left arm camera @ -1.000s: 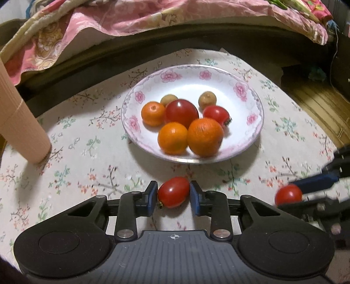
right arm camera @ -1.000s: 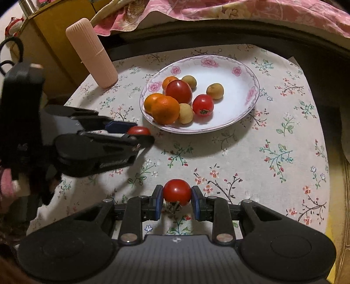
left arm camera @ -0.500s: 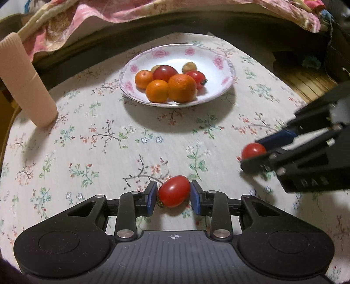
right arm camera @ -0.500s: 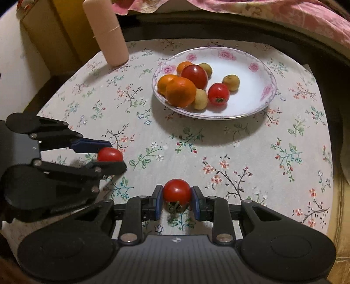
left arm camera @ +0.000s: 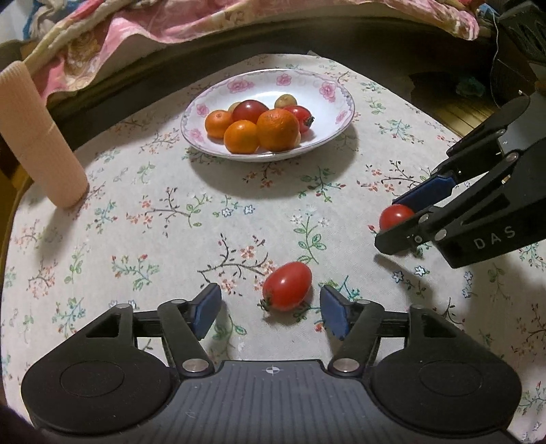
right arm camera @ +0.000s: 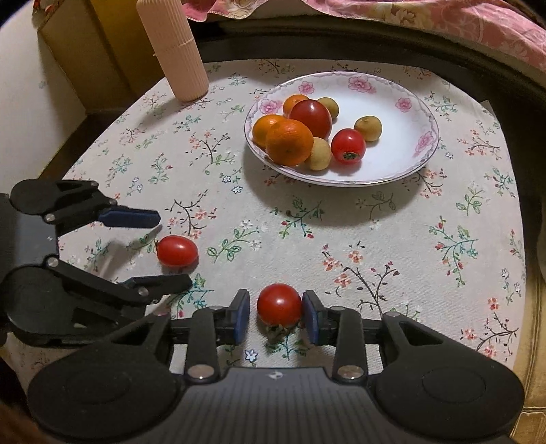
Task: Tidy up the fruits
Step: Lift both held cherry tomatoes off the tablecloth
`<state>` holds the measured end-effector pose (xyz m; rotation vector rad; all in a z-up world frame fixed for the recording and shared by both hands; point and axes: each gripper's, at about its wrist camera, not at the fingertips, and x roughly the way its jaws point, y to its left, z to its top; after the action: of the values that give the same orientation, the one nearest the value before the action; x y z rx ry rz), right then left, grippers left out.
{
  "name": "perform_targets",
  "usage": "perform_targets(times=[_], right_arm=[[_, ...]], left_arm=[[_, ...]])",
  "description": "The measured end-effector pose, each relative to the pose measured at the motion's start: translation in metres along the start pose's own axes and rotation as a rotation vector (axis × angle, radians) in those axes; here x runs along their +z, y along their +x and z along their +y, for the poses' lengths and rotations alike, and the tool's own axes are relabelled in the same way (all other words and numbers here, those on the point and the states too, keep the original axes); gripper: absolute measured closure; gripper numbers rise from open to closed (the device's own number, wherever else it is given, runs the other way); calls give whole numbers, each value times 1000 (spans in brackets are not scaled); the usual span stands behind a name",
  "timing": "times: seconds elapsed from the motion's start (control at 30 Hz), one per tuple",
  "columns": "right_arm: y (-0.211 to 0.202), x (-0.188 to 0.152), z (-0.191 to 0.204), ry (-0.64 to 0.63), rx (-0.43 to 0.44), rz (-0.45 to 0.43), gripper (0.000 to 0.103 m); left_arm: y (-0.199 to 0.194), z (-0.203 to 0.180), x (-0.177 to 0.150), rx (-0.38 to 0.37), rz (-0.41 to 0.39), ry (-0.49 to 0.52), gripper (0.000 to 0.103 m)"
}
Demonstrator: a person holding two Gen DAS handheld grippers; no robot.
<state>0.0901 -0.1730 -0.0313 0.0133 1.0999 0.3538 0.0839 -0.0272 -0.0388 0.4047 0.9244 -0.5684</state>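
Note:
A flowered white plate at the back of the table holds oranges, red tomatoes and small yellowish fruits. An oval red tomato lies on the floral tablecloth between the spread fingers of my left gripper, which is open and not touching it. A round red tomato rests stem-down on the cloth between the blue pads of my right gripper. That gripper is slightly open, with a thin gap beside the fruit.
A tall pink ribbed cylinder stands at the table's far left corner. A pink quilt lies on the furniture behind the table. The two grippers are close together near the front edge, and bare tablecloth separates them from the plate.
Both grippers pulled back from the plate toward the front of the table. The left gripper opened wide and let the oval tomato down on the cloth. The right pads parted slightly from the round tomato.

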Motion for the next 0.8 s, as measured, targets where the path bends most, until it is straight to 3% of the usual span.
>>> perform_targets(times=[0.1,0.23,0.53,0.8], right_arm=[[0,0,0,-1,1,2,67],[0,-1,1,-15,-6,1,67],[1,-2,11,-77,-52,1,71],[1,0,15,-87,-41,9,72]], left_arm=[[2,-2,1,-7,-3,13,32],[1,-8,4,-14,-7,44,48],[2,-11,6,-23,12,35,57],[1,-11,7,-3,19,27,64]])
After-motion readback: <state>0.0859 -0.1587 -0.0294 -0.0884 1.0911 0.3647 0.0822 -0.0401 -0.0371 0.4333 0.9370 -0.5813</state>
